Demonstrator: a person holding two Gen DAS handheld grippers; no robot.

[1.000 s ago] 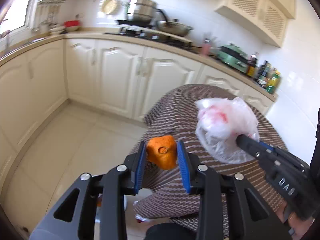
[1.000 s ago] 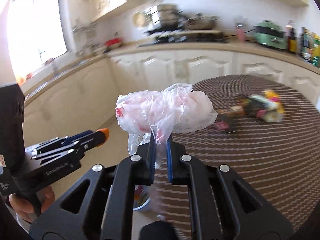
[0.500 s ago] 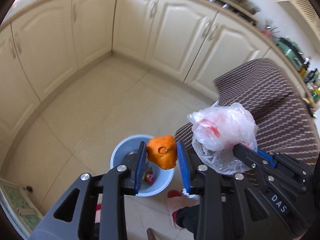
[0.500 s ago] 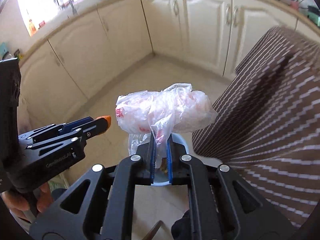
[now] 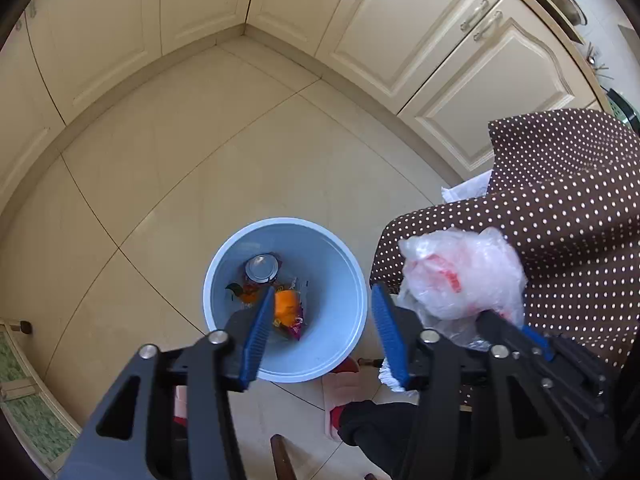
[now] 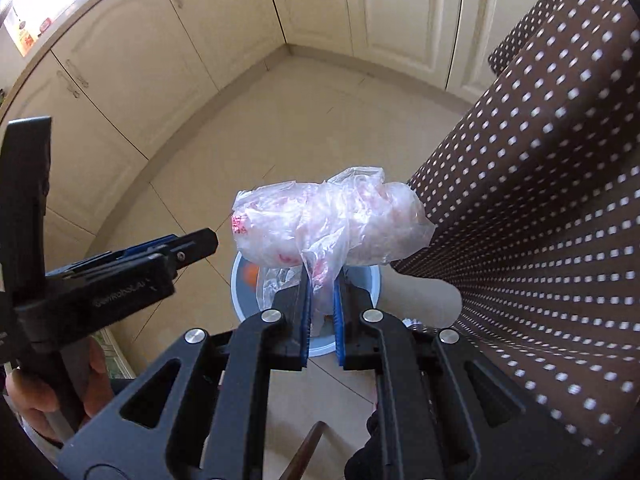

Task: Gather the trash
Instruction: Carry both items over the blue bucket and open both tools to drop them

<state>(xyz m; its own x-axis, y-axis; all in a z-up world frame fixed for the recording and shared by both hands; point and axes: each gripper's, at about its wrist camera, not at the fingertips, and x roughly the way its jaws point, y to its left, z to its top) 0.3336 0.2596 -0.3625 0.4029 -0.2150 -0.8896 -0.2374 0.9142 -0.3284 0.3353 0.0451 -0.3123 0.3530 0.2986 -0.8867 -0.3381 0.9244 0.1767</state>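
A: Our left gripper (image 5: 320,332) has just been opening, nothing between its jaws; the peel (image 5: 286,305) lies in the bin (image 5: 340,336) below.

B: Our right gripper (image 6: 321,300) clamps the bag (image 6: 332,220), above the bin's rim, table-side. We're nearer; release next.

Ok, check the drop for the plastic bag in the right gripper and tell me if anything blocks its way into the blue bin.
Nothing visible blocks it. The plastic bag hangs pinched in the right gripper over the open blue bin. The left gripper, jaws open and empty, is beside it, not underneath.
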